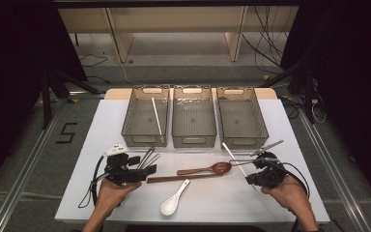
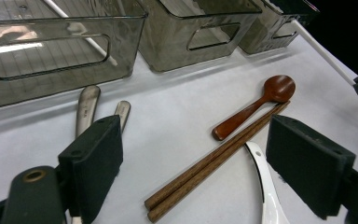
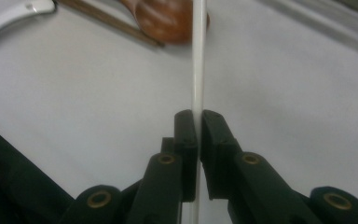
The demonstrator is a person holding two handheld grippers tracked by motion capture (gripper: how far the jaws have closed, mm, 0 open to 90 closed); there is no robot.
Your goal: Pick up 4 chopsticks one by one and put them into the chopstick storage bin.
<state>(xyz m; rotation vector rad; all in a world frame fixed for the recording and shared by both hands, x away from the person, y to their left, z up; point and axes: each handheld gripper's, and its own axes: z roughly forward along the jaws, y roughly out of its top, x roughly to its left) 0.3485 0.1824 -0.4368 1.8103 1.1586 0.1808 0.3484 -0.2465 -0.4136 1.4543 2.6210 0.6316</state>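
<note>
My right gripper (image 3: 198, 128) is shut on a thin white chopstick (image 3: 199, 56), which runs up between its pads, just above the white table. In the high view that chopstick (image 1: 232, 153) slants up and left from the right gripper (image 1: 248, 177), toward the right bin. My left gripper (image 2: 200, 163) stands open low over the table, its pads (image 2: 95, 158) straddling a pair of brown wooden chopsticks (image 2: 214, 163) without touching them. A wooden spoon (image 2: 256, 105) lies beside them, and a white ceramic spoon (image 1: 173, 200) lies nearer the front edge. The left gripper (image 1: 142, 165) sits at the left front.
Three grey see-through bins stand in a row at the back: the left bin (image 1: 130, 126) holds another white chopstick (image 1: 156, 116), while the middle bin (image 1: 194, 140) and right bin (image 1: 261, 126) look bare. Two metal utensil handles (image 2: 88, 105) lie by the left gripper.
</note>
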